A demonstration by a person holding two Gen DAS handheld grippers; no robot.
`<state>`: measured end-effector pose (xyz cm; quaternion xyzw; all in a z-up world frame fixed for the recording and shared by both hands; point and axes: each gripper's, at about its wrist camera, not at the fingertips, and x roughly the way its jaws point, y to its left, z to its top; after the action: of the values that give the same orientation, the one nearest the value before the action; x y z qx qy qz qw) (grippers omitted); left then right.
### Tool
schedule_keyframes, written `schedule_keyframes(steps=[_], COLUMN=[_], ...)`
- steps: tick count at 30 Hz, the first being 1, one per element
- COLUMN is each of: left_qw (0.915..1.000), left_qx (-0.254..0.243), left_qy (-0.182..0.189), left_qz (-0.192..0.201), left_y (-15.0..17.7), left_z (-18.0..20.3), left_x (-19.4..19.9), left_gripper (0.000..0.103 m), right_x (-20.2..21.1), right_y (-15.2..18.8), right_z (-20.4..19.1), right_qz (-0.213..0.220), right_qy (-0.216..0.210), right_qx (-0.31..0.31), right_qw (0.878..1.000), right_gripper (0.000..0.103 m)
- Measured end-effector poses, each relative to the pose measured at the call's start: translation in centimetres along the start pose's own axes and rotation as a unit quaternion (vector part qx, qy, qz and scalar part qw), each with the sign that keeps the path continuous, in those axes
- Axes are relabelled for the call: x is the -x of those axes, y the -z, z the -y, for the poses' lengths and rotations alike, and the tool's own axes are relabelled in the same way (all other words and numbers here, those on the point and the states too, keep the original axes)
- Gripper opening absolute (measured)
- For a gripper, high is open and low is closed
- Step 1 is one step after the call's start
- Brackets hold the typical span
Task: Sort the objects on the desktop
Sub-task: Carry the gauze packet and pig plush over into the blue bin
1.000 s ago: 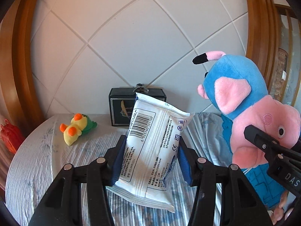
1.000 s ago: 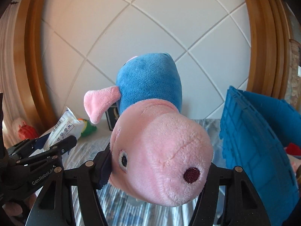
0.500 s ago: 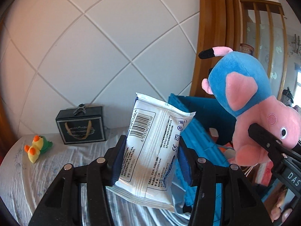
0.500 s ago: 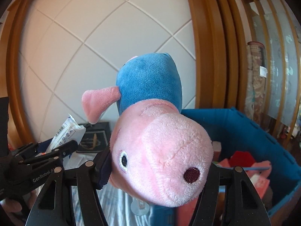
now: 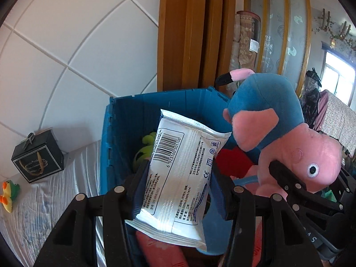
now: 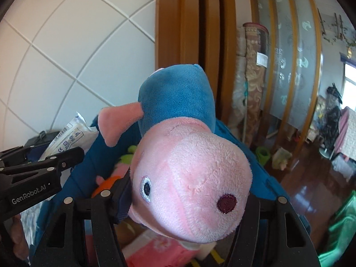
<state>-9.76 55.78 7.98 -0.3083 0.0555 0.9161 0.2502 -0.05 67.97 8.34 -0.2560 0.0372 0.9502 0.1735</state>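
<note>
My left gripper (image 5: 178, 191) is shut on a white wet-wipe packet (image 5: 180, 175) with a barcode, held upright over the blue storage bin (image 5: 124, 115). My right gripper (image 6: 184, 202) is shut on a pink pig plush in a blue shirt (image 6: 189, 178), held over the same bin (image 6: 264, 178). The plush (image 5: 287, 138) also shows at the right of the left wrist view, the packet (image 6: 66, 140) at the left of the right wrist view. A green plush (image 5: 144, 151) and red and pink items lie inside the bin.
A black gift box (image 5: 37, 158) and a small yellow duck toy (image 5: 9, 194) sit on the striped tablecloth (image 5: 55, 200) left of the bin. A tiled wall and wooden frame (image 5: 184, 33) stand behind. Rolled rugs (image 6: 251, 66) and wood floor lie to the right.
Both grippers have swung right from the table to above the blue bin, still holding the packet and the plush. The box and duck have slid to the left edge of view.
</note>
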Motion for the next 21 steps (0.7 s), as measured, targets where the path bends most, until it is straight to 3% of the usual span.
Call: schedule_keyframes(steps=[9, 13, 16, 17, 21], left_qw=[0.9981, 0.9975, 0.9977, 0.9979, 0.9985], left_qx=[-0.025, -0.035, -0.037, -0.035, -0.029], left_qy=[-0.013, -0.023, -0.026, -0.026, -0.032], left_qz=[-0.055, -0.058, -0.051, -0.048, -0.035], left_y=[1.8, 2.7, 3.1, 3.1, 3.3], left_z=[3.1, 3.2, 3.1, 2.9, 2.3], left_x=[-2.7, -2.7, -2.1, -1.8, -0.7], left_gripper=[0.053, 0.066, 0.068, 0.068, 0.069], right_x=[-4.1, -4.8, -5.1, -5.0, -3.2], right_y=[2.4, 2.7, 2.7, 2.7, 3.0], right_z=[2.0, 1.9, 2.3, 2.5, 2.5], right_qz=[-0.086, -0.105, -0.104, -0.101, -0.087], right_qy=[0.016, 0.025, 0.023, 0.022, 0.01], right_qx=[0.013, 0.024, 0.016, 0.013, 0.003], right_qw=[0.996, 0.994, 0.994, 0.995, 0.996], right_gripper=[0.067, 0.071, 0.074, 0.075, 0.099])
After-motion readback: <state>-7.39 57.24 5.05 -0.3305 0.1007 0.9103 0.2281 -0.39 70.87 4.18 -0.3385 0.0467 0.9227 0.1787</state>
